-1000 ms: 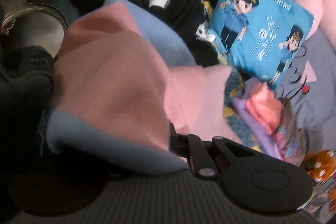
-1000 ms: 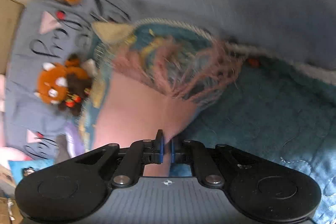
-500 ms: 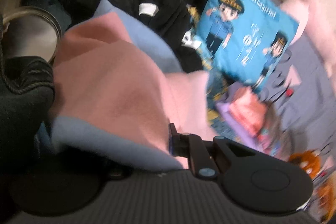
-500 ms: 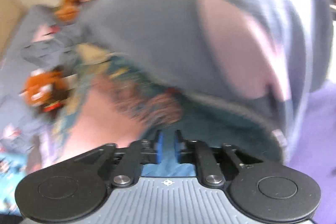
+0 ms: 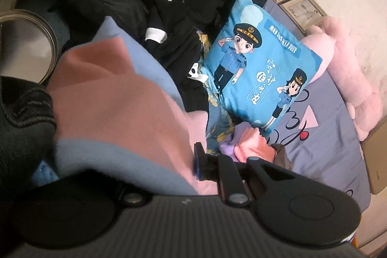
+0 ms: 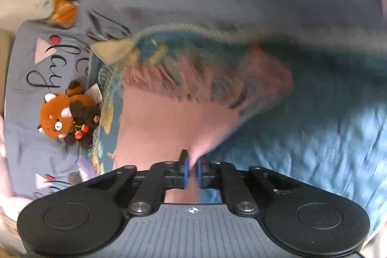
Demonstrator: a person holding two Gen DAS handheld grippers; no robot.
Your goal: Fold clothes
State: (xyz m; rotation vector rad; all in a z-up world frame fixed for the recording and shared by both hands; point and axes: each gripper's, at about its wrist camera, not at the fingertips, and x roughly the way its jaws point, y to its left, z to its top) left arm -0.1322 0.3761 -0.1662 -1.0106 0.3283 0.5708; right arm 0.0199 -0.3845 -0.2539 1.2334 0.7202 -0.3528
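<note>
Two grippers share one garment: the soft pink fleece garment with pale blue edging (image 5: 113,113), lifted above the bed (image 5: 333,137). The left gripper (image 5: 197,165) has cloth bunched against its one visible blue-padded finger; the other finger is buried, so I cannot tell whether it is clenched. The right gripper (image 6: 191,169) has its fingers clenched on a pink corner (image 6: 169,127) at 12 o'clock from them. The step looks like the fold itself, mid-carry. Next, the held edges should probably be brought together and laid flat. Counted: one blue cartoon-police cushion (image 5: 261,74) at 1 o'clock in the left view, one rust-brown plush toy (image 6: 65,117) at 10 o'clock in the right, two framed pictures (image 5: 295,1).
</note>
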